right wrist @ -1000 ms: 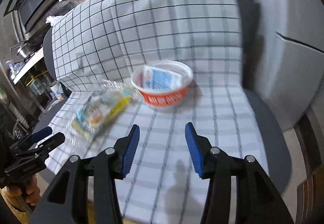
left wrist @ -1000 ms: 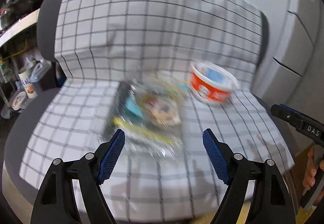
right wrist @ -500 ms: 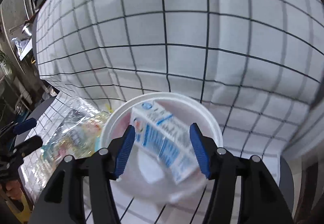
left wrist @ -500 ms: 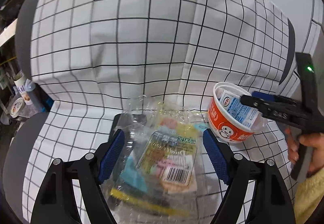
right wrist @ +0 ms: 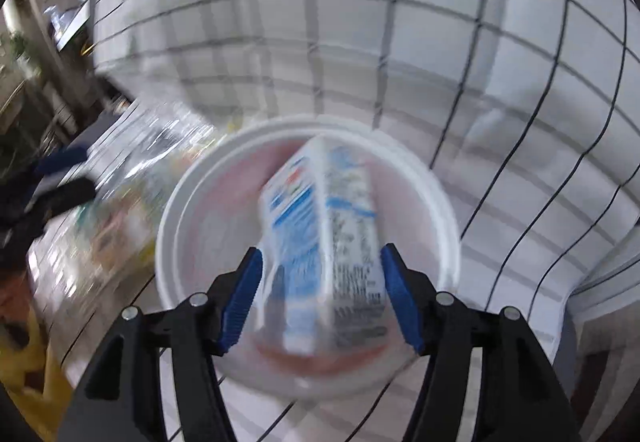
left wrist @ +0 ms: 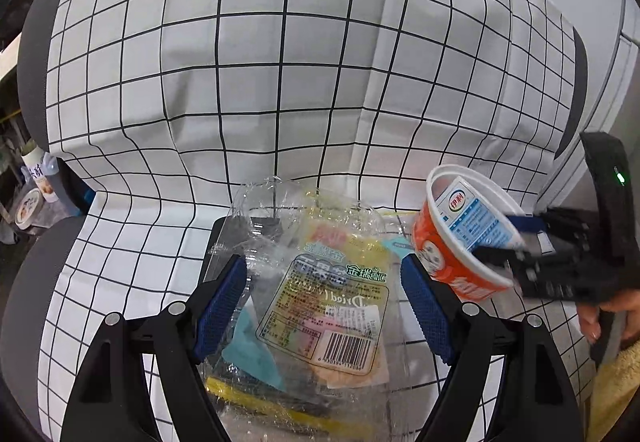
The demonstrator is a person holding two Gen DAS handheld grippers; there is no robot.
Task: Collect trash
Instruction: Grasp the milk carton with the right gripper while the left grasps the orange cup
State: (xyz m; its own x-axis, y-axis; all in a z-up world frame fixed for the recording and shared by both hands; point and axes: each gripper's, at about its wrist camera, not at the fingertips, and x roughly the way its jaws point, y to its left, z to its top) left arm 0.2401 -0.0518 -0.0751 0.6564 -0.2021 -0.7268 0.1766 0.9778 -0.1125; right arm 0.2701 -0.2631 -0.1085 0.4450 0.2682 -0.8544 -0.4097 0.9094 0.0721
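On the checked seat cover (left wrist: 280, 82), left hand-held gripper (left wrist: 324, 302) apart, now astride the wrapper (left wrist: 332, 306), right hand-held gripper (right wrist: 320, 294) now clamped on the carton (right wrist: 324, 242).

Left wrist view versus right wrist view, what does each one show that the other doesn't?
Only the left wrist view shows the barcode and print on the clear snack wrapper, the orange outside of the cup, and the open left tongs straddling the wrapper.

Only the right wrist view looks into the cup's pinkish inside, with the right tongs flanking the milk carton.

Both show the cup, carton, wrapper and checked cloth.
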